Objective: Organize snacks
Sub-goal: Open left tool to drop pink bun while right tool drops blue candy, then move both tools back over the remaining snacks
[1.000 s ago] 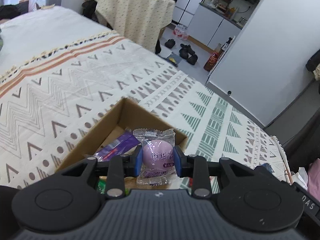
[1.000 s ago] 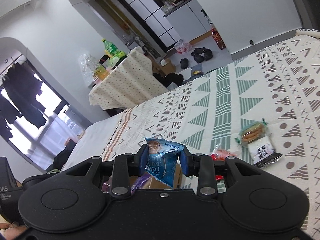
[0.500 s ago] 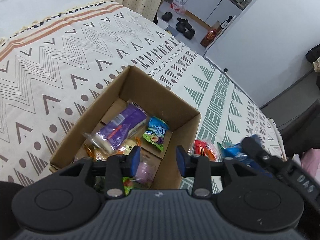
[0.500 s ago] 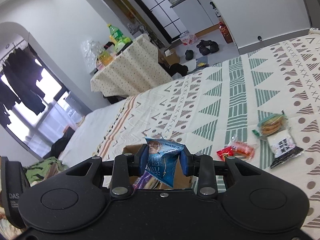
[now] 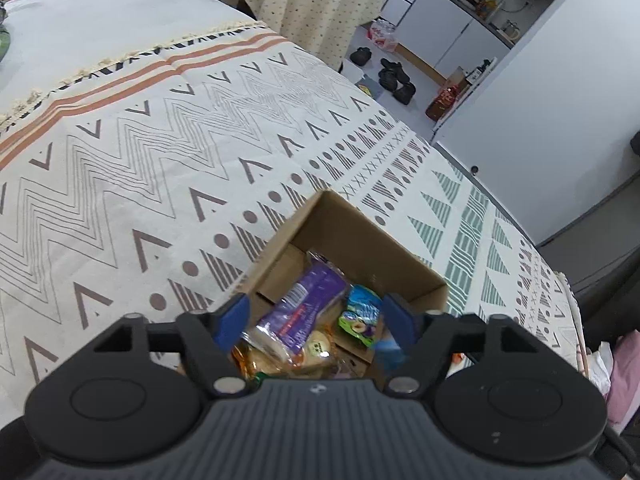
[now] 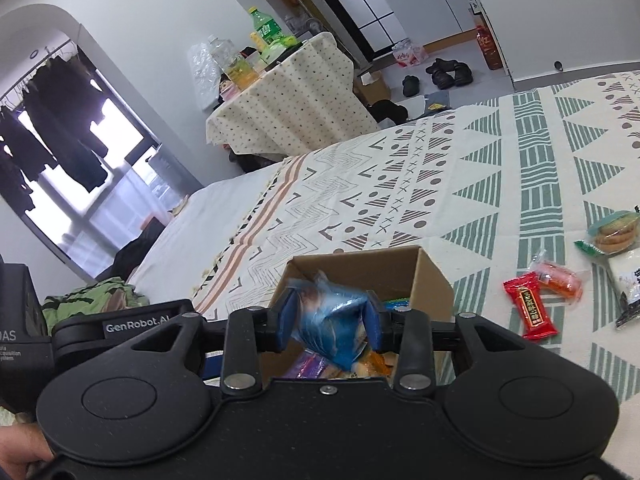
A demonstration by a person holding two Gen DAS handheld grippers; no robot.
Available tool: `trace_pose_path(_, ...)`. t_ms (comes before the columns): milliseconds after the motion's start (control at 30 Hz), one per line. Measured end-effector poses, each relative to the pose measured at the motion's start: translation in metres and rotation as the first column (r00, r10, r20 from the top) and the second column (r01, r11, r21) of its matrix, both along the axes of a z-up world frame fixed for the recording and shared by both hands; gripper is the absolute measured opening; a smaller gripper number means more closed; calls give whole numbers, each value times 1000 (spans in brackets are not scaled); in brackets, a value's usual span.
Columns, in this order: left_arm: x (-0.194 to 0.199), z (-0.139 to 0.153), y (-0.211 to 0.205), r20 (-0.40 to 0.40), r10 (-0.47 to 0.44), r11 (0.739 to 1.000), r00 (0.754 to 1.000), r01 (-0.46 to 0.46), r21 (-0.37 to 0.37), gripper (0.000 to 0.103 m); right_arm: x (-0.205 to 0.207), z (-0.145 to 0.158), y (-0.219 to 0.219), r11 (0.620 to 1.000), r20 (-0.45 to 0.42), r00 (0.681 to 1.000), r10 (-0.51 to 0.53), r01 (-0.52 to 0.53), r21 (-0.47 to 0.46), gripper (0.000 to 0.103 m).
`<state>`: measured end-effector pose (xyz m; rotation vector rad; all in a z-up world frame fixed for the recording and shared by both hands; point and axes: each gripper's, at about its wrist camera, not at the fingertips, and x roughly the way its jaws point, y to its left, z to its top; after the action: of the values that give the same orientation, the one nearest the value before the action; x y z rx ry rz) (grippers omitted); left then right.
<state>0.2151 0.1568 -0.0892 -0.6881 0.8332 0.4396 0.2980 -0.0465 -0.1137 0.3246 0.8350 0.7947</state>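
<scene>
Several snacks already lie in the cardboard box [image 5: 362,240] on the patterned bedspread [image 5: 160,168], so the tidying looks well under way to me. Inside it I can make out a purple packet [image 5: 304,304] and, right of that, a small green-and-blue packet [image 5: 360,316]. The left gripper [image 5: 316,320] hangs over the box with its jaws spread and nothing between them. The right gripper [image 6: 328,320] is closed on a blue packet [image 6: 332,324], poised above the box's near edge, not yet let go. Still loose on the bedspread to the right: a biscuit pack [image 6: 610,234], an orange sweet [image 6: 560,280] and a red sweet [image 6: 530,310].
</scene>
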Motion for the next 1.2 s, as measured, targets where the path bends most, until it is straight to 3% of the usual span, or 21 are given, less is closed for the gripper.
trace_pose_path(33,0,1,1,-4,5,1000,1000,-5,3,80,-1,0,1,1000,4,1000,-4,5,-12,55)
trace_pose_path(200,2,7,2,-9,10,999,1000,-10,31,91,1,0,-8,998,4,999,-47,47,-31,57)
trace_pose_path(300,4,12,0,-17,3,998,1000,-2,55,96,5,2,-18,996,-3,997,-77,76,-37,63)
trace_pose_path(533,14,26,-16,17,-49,995,999,47,85,98,18,4,-52,986,-37,986,-164,162,-37,72)
trace_pose_path(767,25,25,-53,35,-102,993,994,99,65,98,25,0,-76,976,-55,975,-215,212,-55,74)
trace_pose_path(1200,46,24,-111,45,-211,974,976,206,92,98,47,-15,-138,929,-160,916,-369,367,-44,74)
